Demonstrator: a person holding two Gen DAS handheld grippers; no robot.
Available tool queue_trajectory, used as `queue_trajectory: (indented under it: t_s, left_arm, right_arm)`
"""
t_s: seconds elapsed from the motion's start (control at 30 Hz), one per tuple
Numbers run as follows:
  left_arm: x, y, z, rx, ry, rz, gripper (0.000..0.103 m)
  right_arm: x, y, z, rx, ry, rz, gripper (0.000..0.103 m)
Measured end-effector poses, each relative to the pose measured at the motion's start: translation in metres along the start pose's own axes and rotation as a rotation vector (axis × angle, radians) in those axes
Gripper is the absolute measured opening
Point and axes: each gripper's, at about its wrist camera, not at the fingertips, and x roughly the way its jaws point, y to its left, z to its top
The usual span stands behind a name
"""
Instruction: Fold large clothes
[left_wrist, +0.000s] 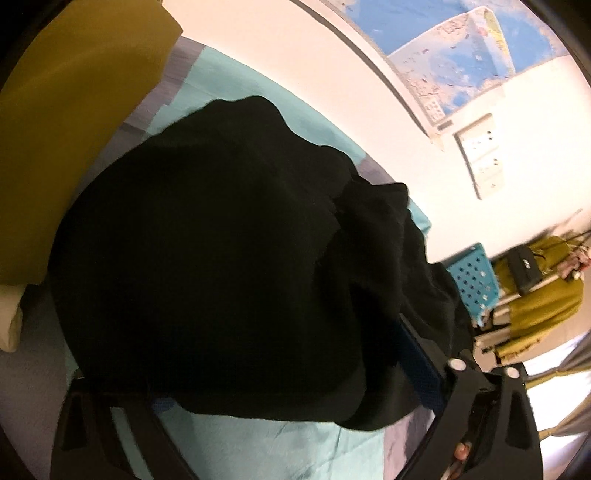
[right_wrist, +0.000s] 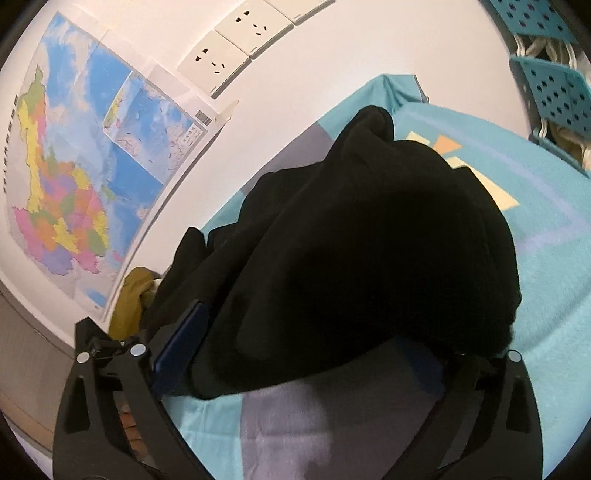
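Teal blanket (right_wrist: 546, 295) on the bed under a wall map (right_wrist: 74, 166); the black garment (right_wrist: 369, 258) is heaped right ahead of both grippers. Left gripper (left_wrist: 295, 402) and right gripper (right_wrist: 303, 369) each straddle its near edge, fingers apart; can't tell if they're actually pinching.

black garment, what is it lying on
The black garment lies bunched on a teal blanket with grey and cream patches. The blanket shows all round it; the part directly beneath, and anything else there, is covered.

Black hand-held gripper (right_wrist: 295, 354), blue pads (right_wrist: 181, 343), silver screws (right_wrist: 138, 349)
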Motion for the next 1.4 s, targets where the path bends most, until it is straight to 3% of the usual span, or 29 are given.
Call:
queue_trajectory:
  t_s: [0.03,0.07,0.1,0.17,0.37,0.53,0.6,0.63,0.67,0.7,0.77,0.87,0.93,0.97,1.1,1.27,1.33,1.37,1.4]
  left_arm:
    - [0.001,0.000,0.001,0.012,0.008,0.035,0.067]
    - [0.000,0.001,0.000,0.012,0.010,0.036,0.061]
    - [-0.004,0.004,0.000,0.006,0.011,0.026,0.058]
    - [-0.016,0.002,0.000,0.021,-0.002,0.008,0.044]
    - [-0.066,-0.007,-0.005,0.056,-0.034,-0.061,0.024]
    - [-0.098,0.000,-0.031,0.111,-0.039,-0.089,0.023]
    - [-0.097,0.010,-0.035,0.116,-0.036,-0.056,0.037]
    - [-0.092,0.017,-0.036,0.105,-0.015,-0.041,0.059]
    - [-0.087,0.022,-0.036,0.090,-0.002,-0.040,0.062]
    - [-0.082,0.023,-0.037,0.087,0.014,-0.046,0.062]
    - [-0.074,0.024,-0.041,0.102,0.042,-0.045,0.071]
    - [-0.053,0.020,-0.046,0.104,0.101,-0.048,0.080]
    - [-0.039,0.020,-0.048,0.089,0.125,-0.062,0.084]
    - [-0.039,0.022,-0.047,0.083,0.104,-0.077,0.091]
    - [-0.025,0.028,-0.029,0.000,0.065,-0.126,0.096]
    - [-0.004,0.023,-0.005,-0.061,0.010,-0.123,0.096]
    - [0.003,0.016,0.003,-0.046,0.010,-0.101,0.095]
    - [0.007,0.010,0.006,-0.032,0.013,-0.071,0.079]
    - [0.011,0.008,0.007,-0.023,0.027,-0.050,0.064]
  right_arm:
    - [0.000,-0.003,0.003,0.011,0.015,0.027,0.038]
    - [0.001,-0.010,0.008,0.054,0.057,0.100,0.024]
    - [-0.003,-0.011,0.008,0.056,0.059,0.114,0.019]
    - [-0.020,0.001,0.013,-0.010,0.047,0.133,0.014]
    - [-0.084,0.016,0.021,-0.043,0.003,0.231,0.005]
    - [-0.133,-0.003,0.010,-0.009,-0.052,0.229,0.000]
    - [-0.131,-0.016,0.007,0.012,-0.032,0.182,0.001]
    - [-0.128,-0.019,0.006,0.026,-0.010,0.208,0.004]
    - [-0.122,-0.021,0.004,0.046,0.027,0.253,0.009]
    - [-0.111,-0.021,-0.001,0.061,0.087,0.295,0.033]
    - [-0.098,-0.015,-0.012,0.044,0.131,0.285,0.064]
    - [-0.071,-0.012,-0.029,0.055,0.209,0.275,0.066]
    - [-0.055,-0.016,-0.031,0.078,0.211,0.242,0.077]
    - [-0.049,-0.018,-0.029,0.087,0.195,0.231,0.075]
    - [-0.033,-0.010,-0.017,0.078,0.101,0.184,0.080]
    - [-0.006,0.013,-0.017,0.024,0.010,0.090,0.091]
    - [0.004,0.018,-0.017,0.003,-0.002,0.065,0.087]
    - [0.005,0.014,-0.015,0.018,0.003,0.071,0.064]
    - [0.008,0.003,-0.012,0.075,0.022,0.111,0.028]
